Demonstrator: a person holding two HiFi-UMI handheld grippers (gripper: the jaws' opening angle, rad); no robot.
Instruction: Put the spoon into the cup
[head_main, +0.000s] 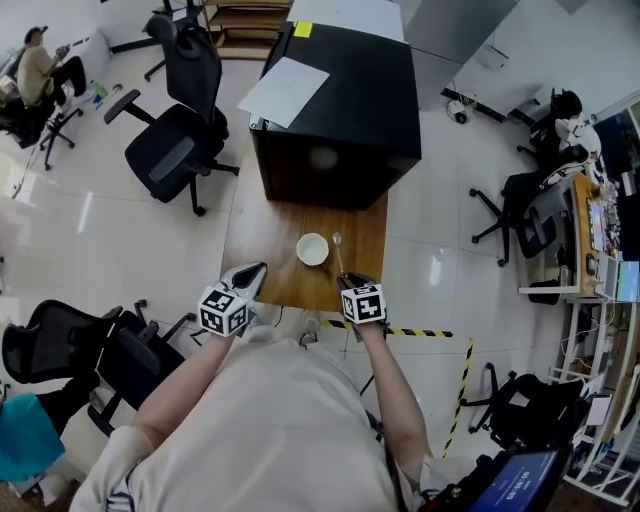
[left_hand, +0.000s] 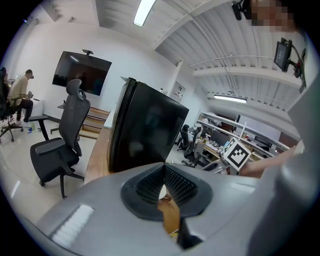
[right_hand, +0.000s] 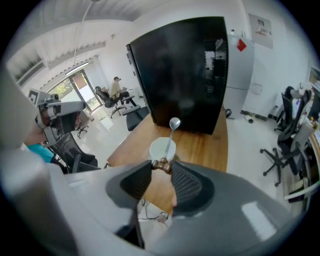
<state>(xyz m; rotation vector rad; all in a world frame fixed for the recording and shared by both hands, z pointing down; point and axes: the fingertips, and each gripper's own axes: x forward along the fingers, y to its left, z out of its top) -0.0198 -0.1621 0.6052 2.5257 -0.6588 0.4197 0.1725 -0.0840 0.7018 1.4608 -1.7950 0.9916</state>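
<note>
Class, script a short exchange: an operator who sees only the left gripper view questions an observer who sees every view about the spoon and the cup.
Operator: I see a black cabinet, no spoon. Where is it?
Observer: The right tool is shut on the spoon, by its brown handle end.
Operator: Is it in the cup?
Observer: Not yet; the head view shows the white cup on the wooden table, with the spoon to its right.

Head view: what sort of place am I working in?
Probably an open-plan office or lab: black office chairs, a cluttered desk with a person seated beside it, and a wall-mounted screen.
</note>
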